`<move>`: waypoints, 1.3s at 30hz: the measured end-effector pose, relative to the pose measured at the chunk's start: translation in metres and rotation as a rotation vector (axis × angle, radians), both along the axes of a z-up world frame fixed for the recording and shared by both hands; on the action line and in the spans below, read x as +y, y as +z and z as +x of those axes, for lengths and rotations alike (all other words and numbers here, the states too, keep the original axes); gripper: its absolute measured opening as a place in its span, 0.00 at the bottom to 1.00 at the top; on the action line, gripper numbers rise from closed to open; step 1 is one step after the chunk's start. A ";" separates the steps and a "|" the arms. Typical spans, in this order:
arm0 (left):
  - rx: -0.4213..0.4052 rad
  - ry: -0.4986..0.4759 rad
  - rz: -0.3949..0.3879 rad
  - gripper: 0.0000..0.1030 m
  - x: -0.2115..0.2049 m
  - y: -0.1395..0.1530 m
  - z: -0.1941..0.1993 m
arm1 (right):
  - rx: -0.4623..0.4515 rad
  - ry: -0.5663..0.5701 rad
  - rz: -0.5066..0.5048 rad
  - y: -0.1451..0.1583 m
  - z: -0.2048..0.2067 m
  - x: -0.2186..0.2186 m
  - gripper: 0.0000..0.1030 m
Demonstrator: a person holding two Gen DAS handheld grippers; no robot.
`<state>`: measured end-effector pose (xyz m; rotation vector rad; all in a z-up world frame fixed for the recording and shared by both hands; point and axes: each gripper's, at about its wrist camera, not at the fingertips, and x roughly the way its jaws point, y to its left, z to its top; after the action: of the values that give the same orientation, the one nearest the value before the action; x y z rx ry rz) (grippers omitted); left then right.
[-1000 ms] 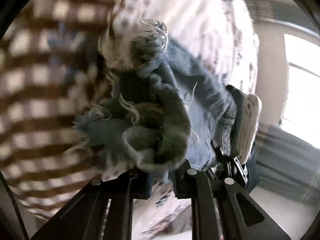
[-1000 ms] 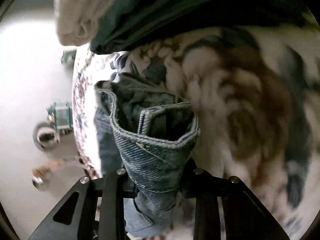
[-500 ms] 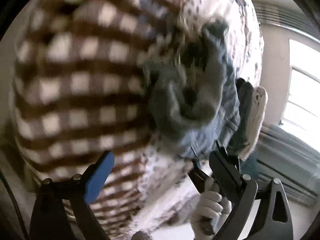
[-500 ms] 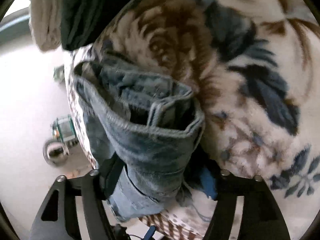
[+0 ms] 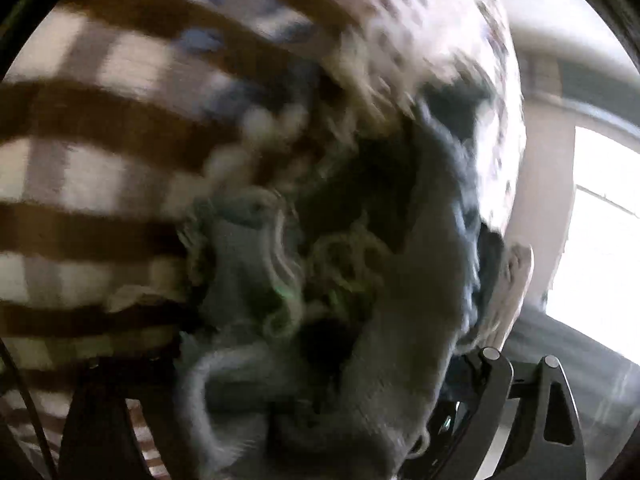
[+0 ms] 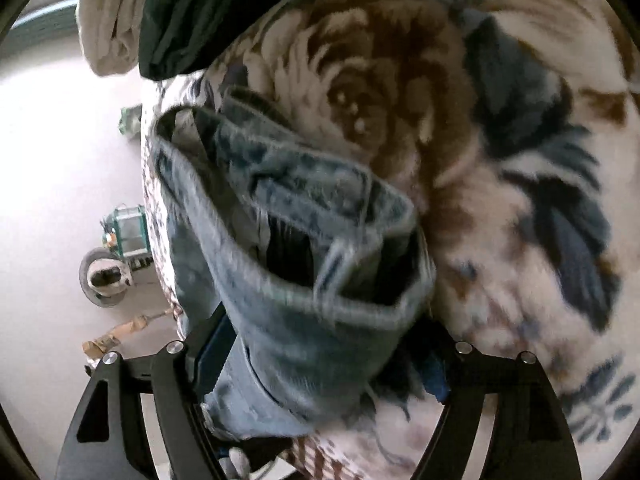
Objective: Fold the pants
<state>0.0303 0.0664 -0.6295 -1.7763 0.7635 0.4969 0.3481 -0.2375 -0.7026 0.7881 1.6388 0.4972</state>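
Note:
The pants are blue denim jeans. In the left wrist view their frayed leg hems (image 5: 320, 300) bunch close in front of the lens, blurred, between the wide-spread fingers of my left gripper (image 5: 288, 408), which is open. In the right wrist view the jeans' waistband (image 6: 304, 264) stands open like a pocket between the spread fingers of my right gripper (image 6: 316, 364), which is open, with the denim resting loosely in the gap.
The jeans lie on a bed with a brown-and-white checked blanket (image 5: 100, 160) and a floral fleece blanket (image 6: 500, 160). A dark green cloth (image 6: 208, 16) and a cream towel (image 6: 108, 20) lie beyond. The floor (image 6: 52, 160) holds small items at the left. A bright window (image 5: 600, 260) is right.
Both grippers were shut on the jeans a second ago and have opened wide. The left gripper has since moved in close to the frayed hems.

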 end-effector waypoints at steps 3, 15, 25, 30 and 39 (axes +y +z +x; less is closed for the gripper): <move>0.017 -0.011 0.045 0.35 0.004 0.007 0.000 | -0.002 -0.099 0.021 -0.005 0.007 -0.005 0.76; 0.016 -0.202 0.193 0.19 0.018 0.069 0.031 | -0.005 -0.191 -0.033 0.035 -0.006 -0.005 0.27; -0.028 -0.397 0.218 0.19 0.034 0.117 0.046 | 0.076 -0.246 -0.029 0.076 -0.043 -0.024 0.27; 0.194 -0.580 0.104 0.30 0.021 0.049 0.016 | 0.184 -0.079 -0.202 0.034 -0.074 -0.036 0.51; 0.211 -0.716 0.353 0.62 0.038 0.100 0.040 | -0.175 0.142 -0.377 0.123 -0.034 0.011 0.62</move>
<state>0.0706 0.1046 -0.5290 -1.0368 1.2974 0.3047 0.3139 -0.2266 -0.5794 0.3416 1.5675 0.3311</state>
